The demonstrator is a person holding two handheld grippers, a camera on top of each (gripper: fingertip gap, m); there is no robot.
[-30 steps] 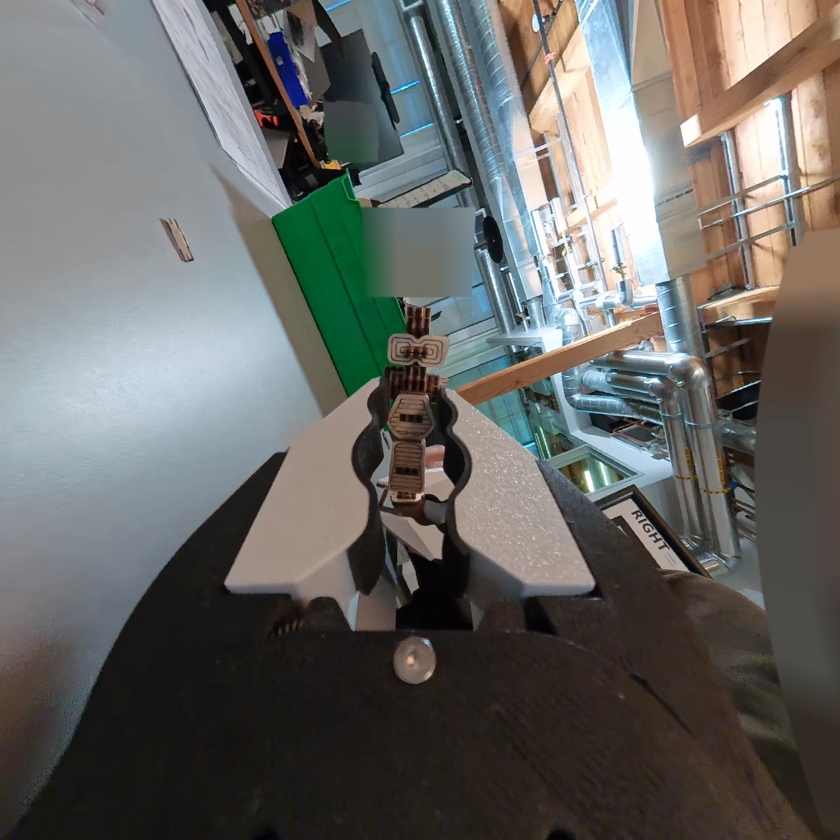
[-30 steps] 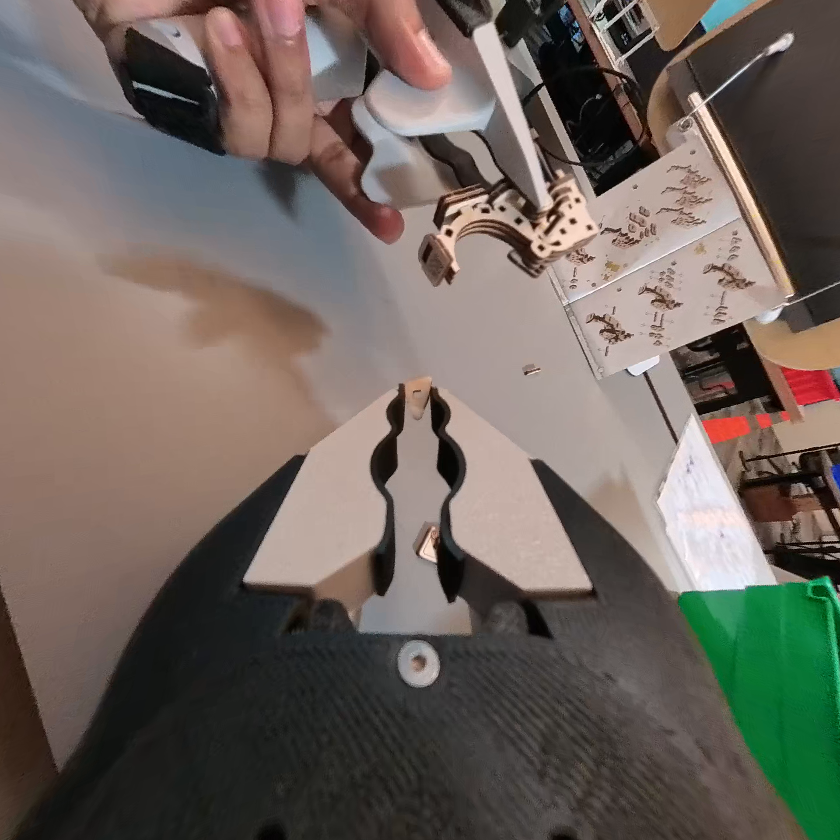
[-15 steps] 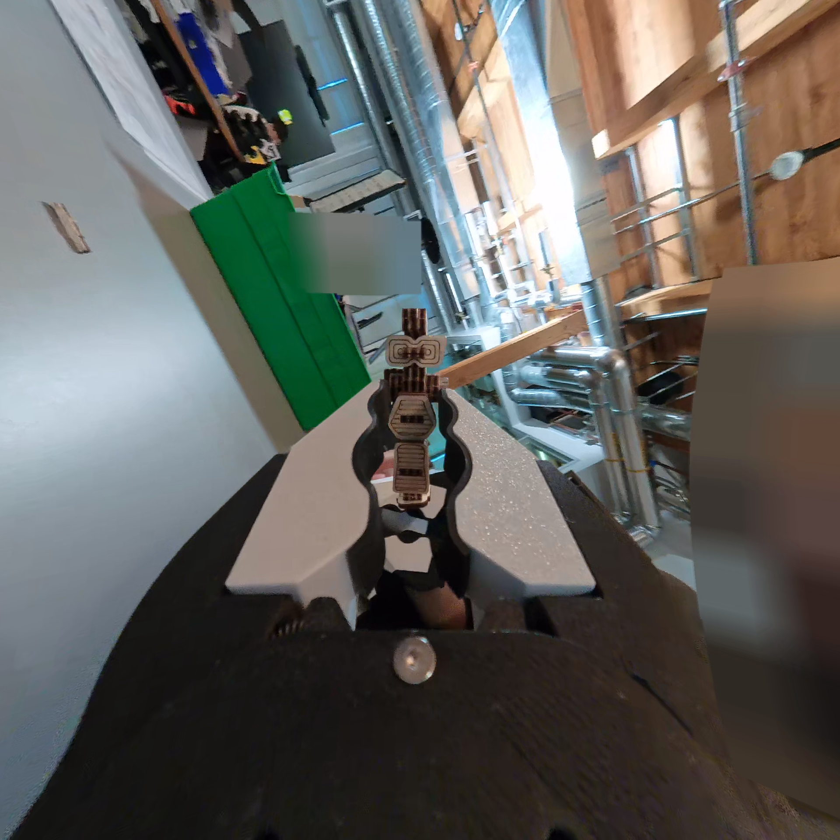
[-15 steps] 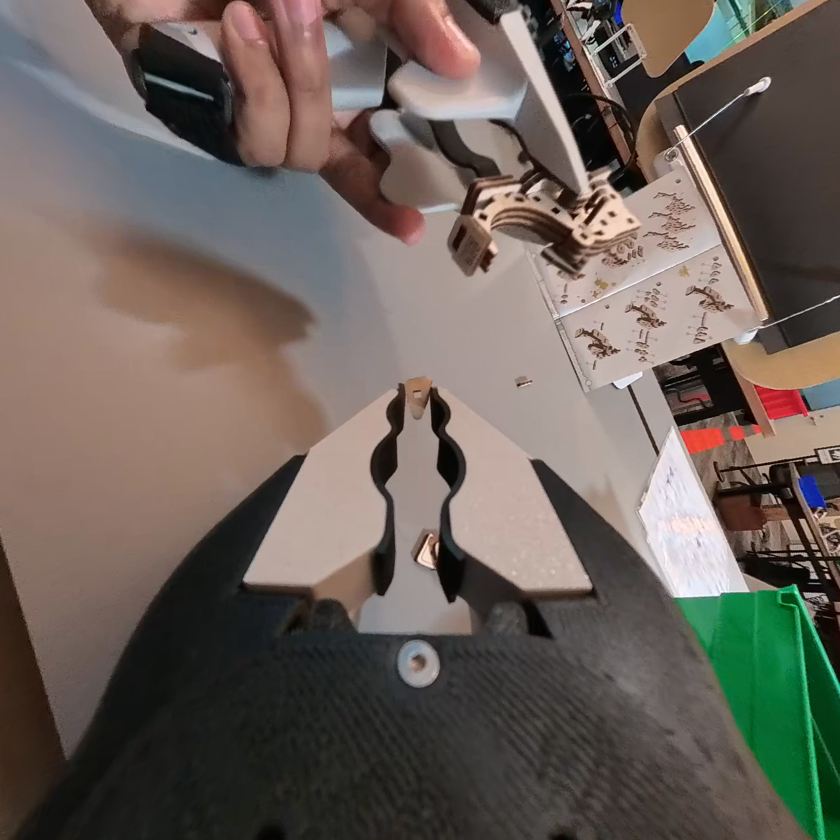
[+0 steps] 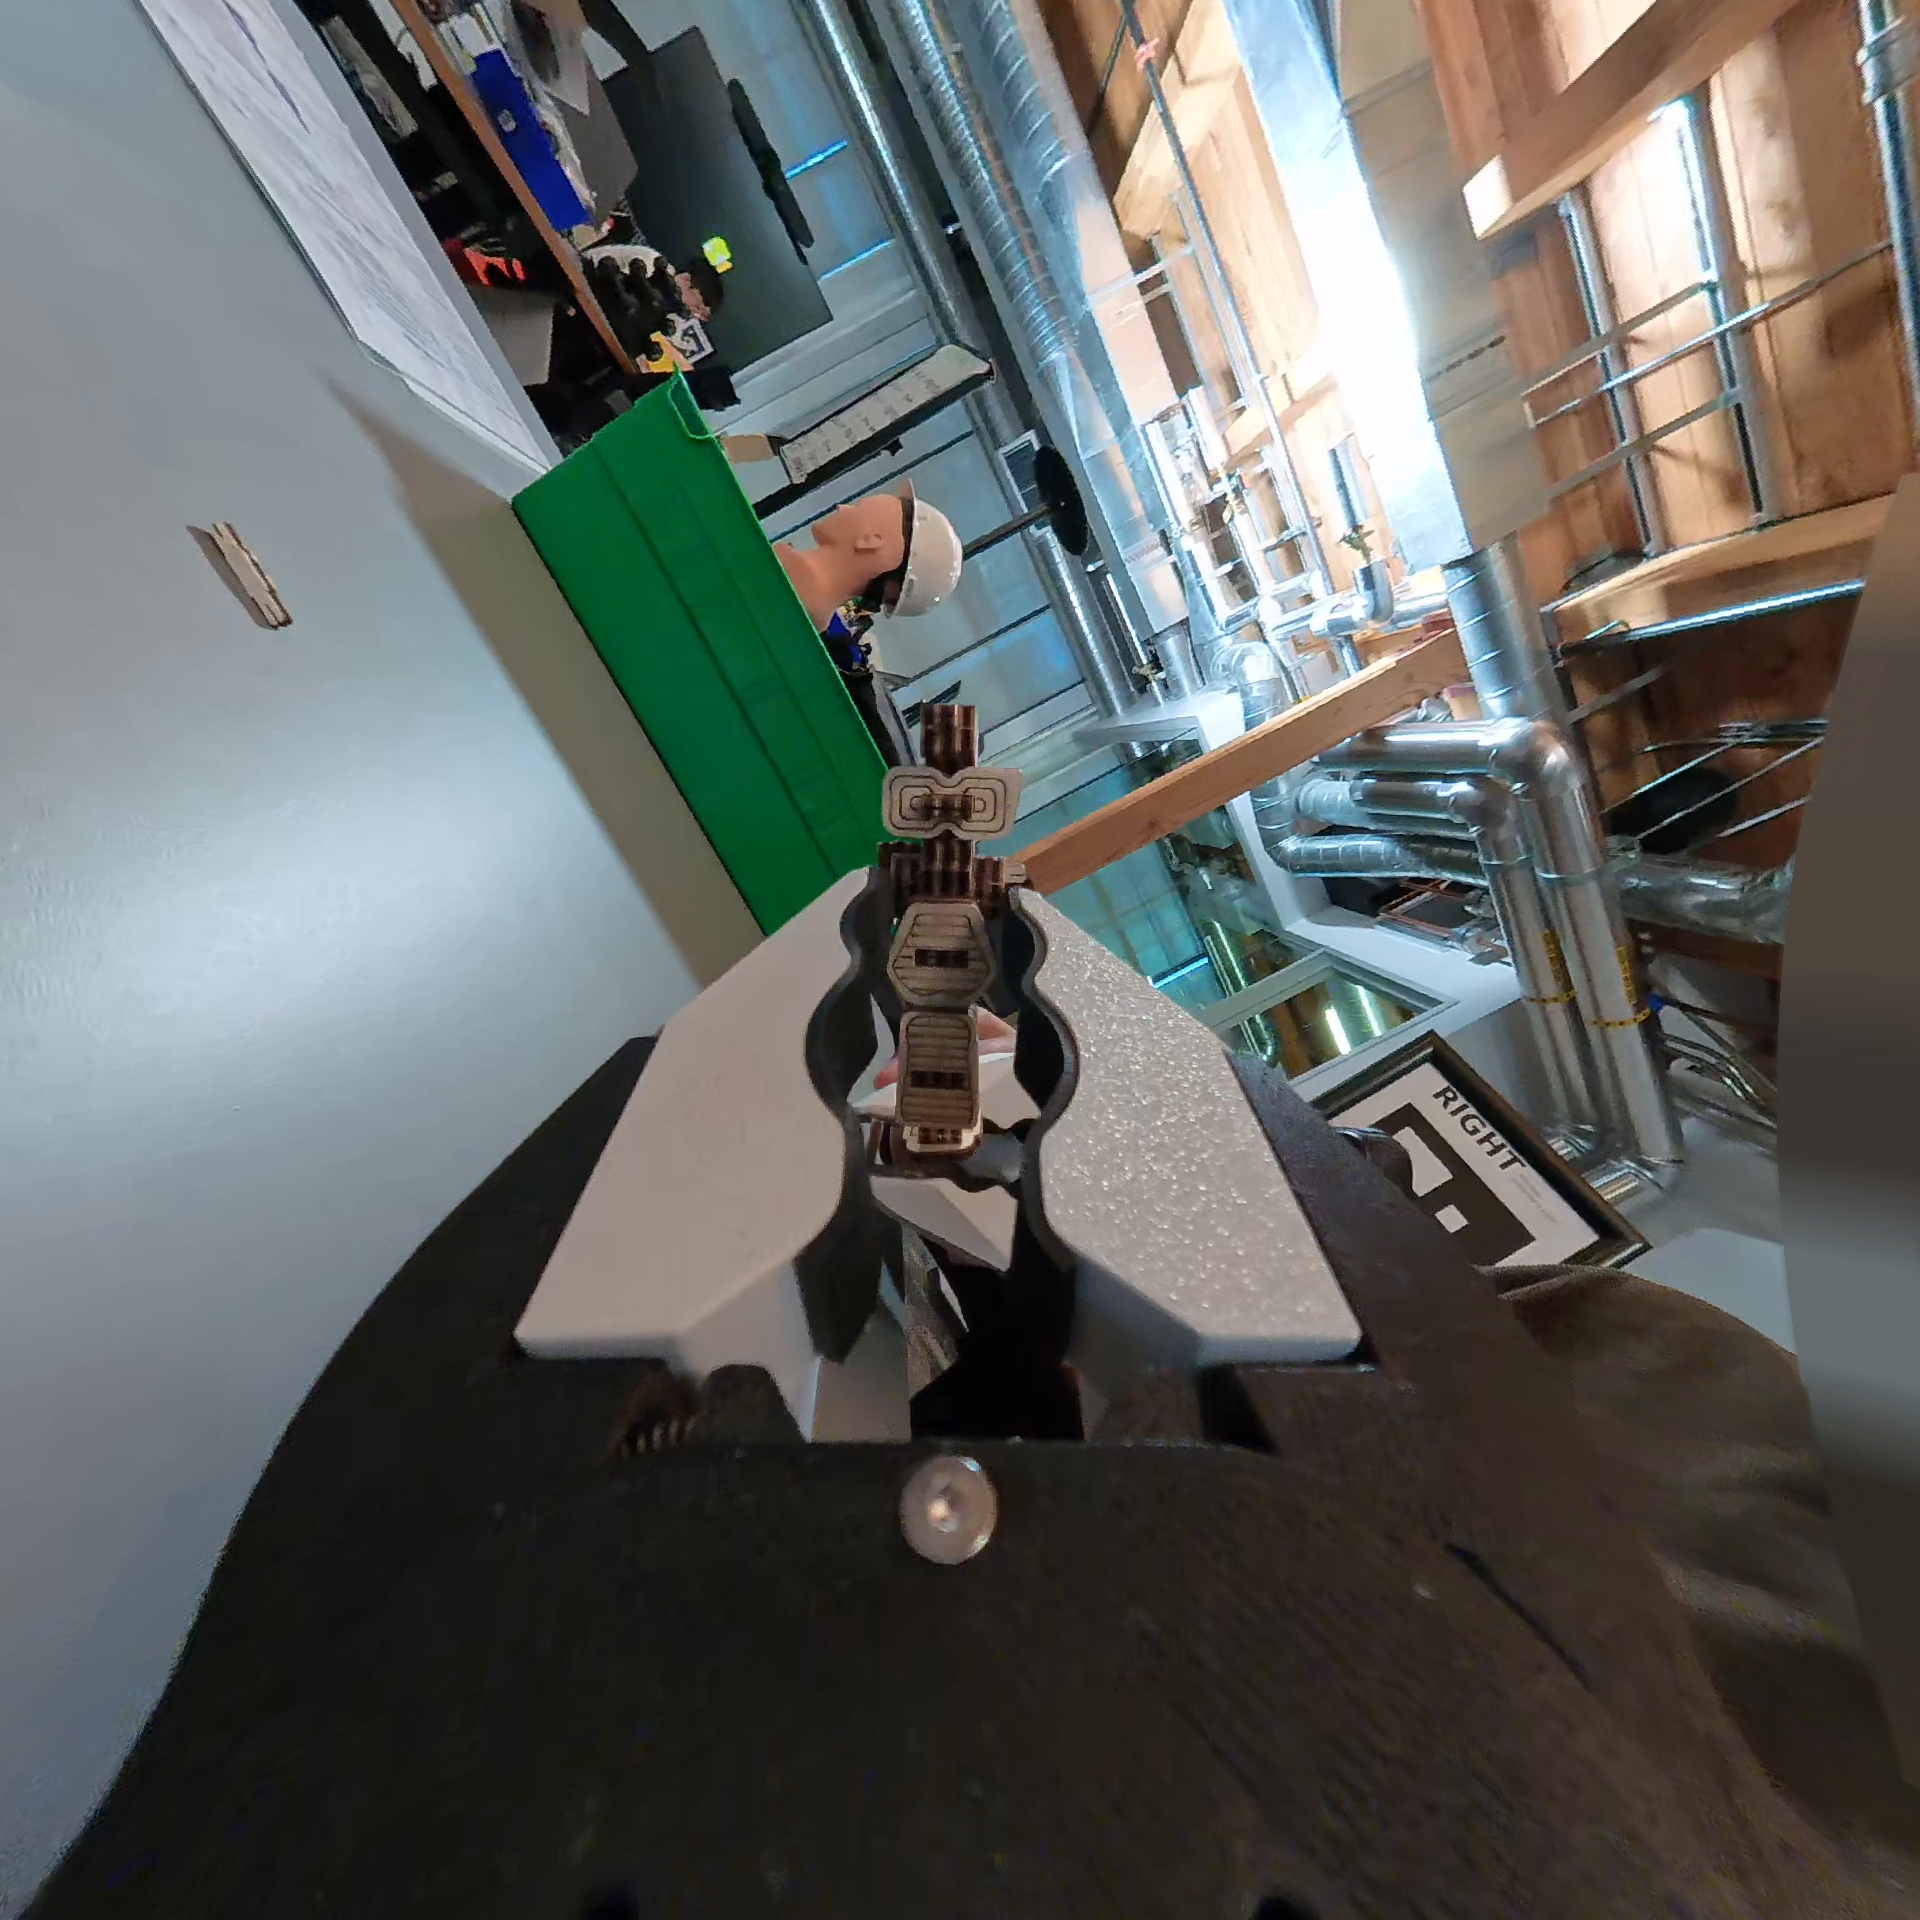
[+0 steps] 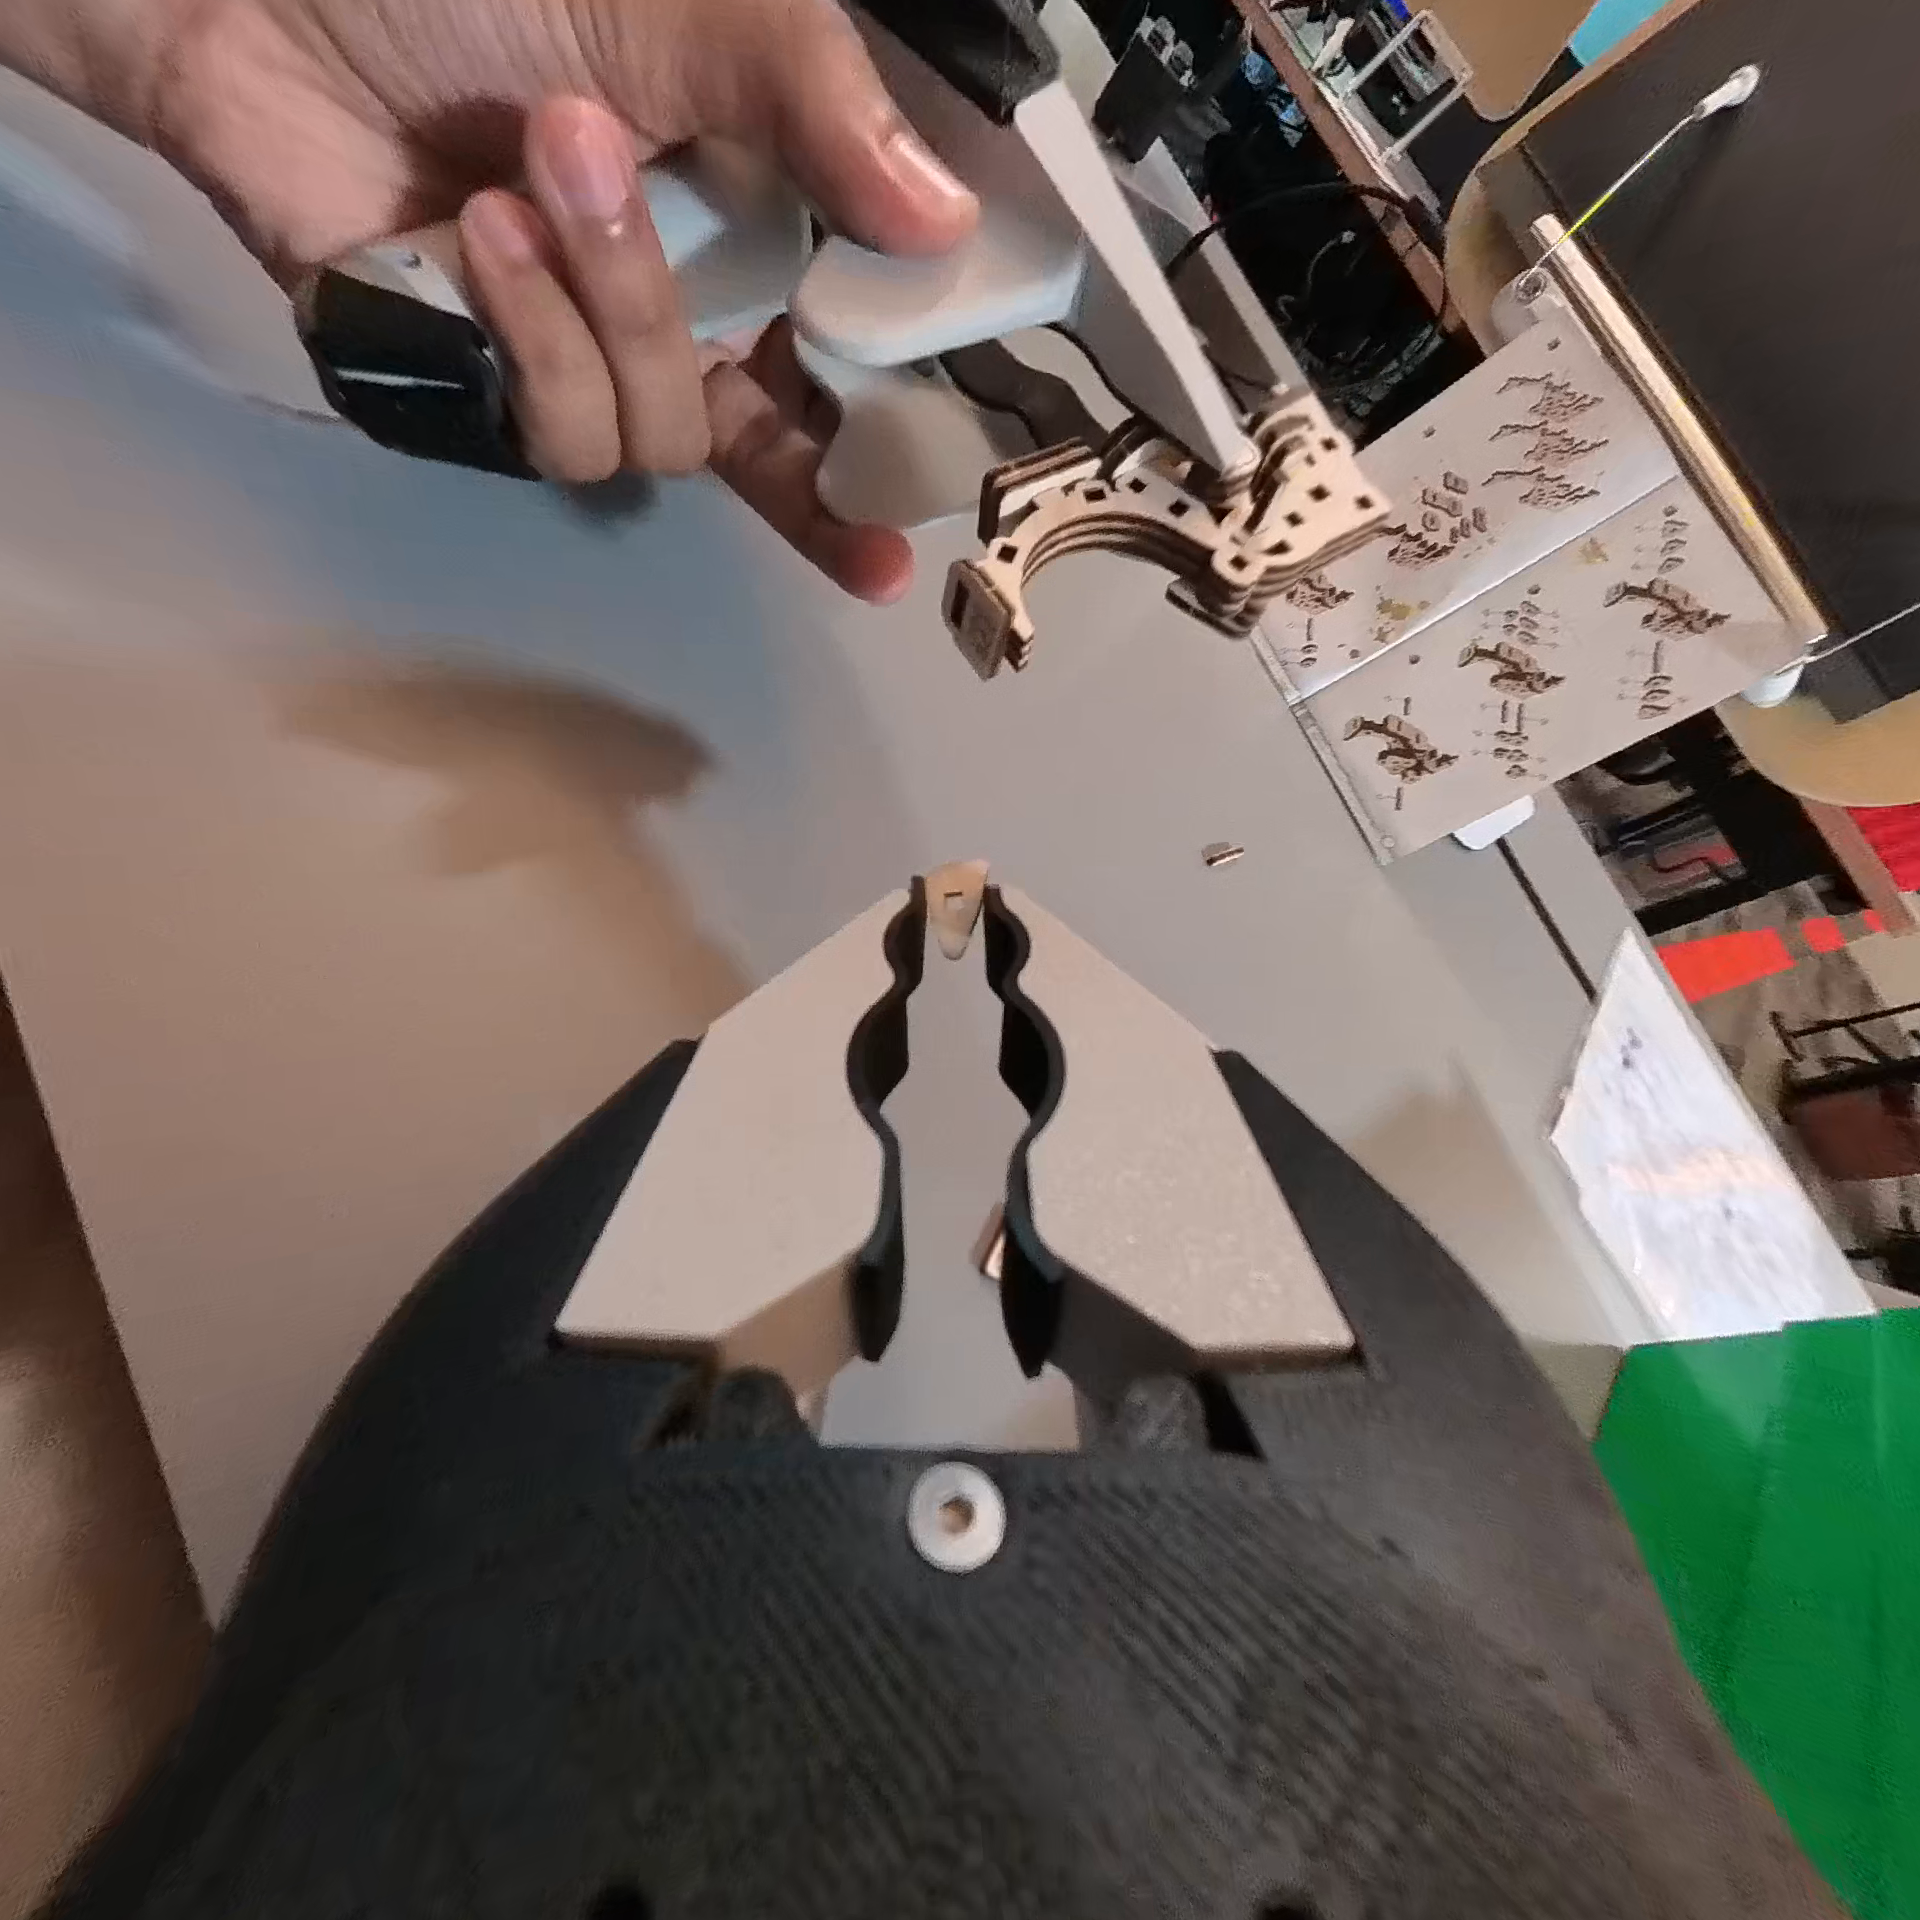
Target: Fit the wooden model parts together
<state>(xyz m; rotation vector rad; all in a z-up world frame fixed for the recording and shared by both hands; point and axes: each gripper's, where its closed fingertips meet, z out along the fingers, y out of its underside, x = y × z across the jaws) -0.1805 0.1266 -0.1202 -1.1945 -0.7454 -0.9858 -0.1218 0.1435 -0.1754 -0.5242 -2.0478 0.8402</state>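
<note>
Since a second earlier, the left gripper (image 6: 1236,457) and the hand (image 6: 582,239) holding it had swung closer and larger above the right gripper's (image 6: 954,914) tips, and the model had turned slightly with it.

Beneath both tools lay a pale table (image 6: 312,935). A green bin (image 5: 707,665) stood past the left gripper's tips, to their left; an instruction sheet (image 6: 1538,623) lay beyond the model.

The left gripper (image 5: 940,904) was pressed together on the model (image 5: 940,966), a stack of curved wooden plates (image 6: 1174,540) held off the table, its hanging end pointing toward the right gripper.

The right gripper pinched a small wooden part (image 6: 954,906) at its very tips, near the model but well short of touching. A tiny loose wooden piece (image 6: 1222,854) lay on the table ahead and right of those tips.

Judged from here, the part was held by only a sliver, so a skewed push into a slot could twist it free or drop it. A hard press might also pivot the model in the left gripper's narrow hold.
</note>
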